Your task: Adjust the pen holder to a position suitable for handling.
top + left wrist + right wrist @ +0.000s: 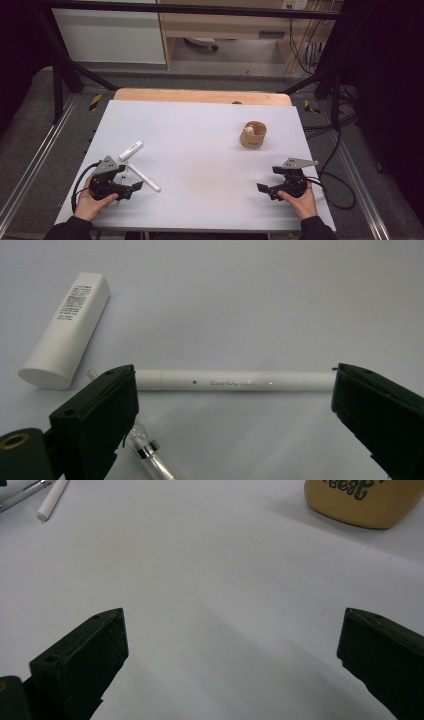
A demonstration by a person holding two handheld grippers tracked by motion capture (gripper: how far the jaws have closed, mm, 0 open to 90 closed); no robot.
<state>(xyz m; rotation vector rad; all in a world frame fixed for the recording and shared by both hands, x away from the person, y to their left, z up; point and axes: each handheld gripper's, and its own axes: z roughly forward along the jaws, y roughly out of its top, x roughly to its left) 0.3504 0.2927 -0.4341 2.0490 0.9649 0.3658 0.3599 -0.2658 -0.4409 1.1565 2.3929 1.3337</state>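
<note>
I have two grippers down at the near edge of the grey table (pixel 200 130). My left gripper (pixel 131 188) sits at the near left and my right gripper (pixel 264 189) sits at the near right. Both have their jaws wide apart and nothing is between the pads.

The thing I care about is the white pen (pixel 235 381). It lies flat on the table on the left side, just past my left gripper. In the left gripper view it runs straight across, from one jaw to the other, so its long side lies along the gap and not across it. The jaws stand at its two ends. I think that is the tricky bit: if I squeeze like this, I would pinch it end to end. I think I need to turn my hand so the pads meet its long sides.

Just beside it, a bit farther and to the left, lies a white tube (pixel 67 330) with small print on it. A clear pen (pixel 150 460) with a shiny ring lies under my left jaw.

My left gripper is much nearer to the white pen. My right one is well apart from it. The brown cup (pixel 253 134) stands far on the right, with something small and pale inside.
</note>
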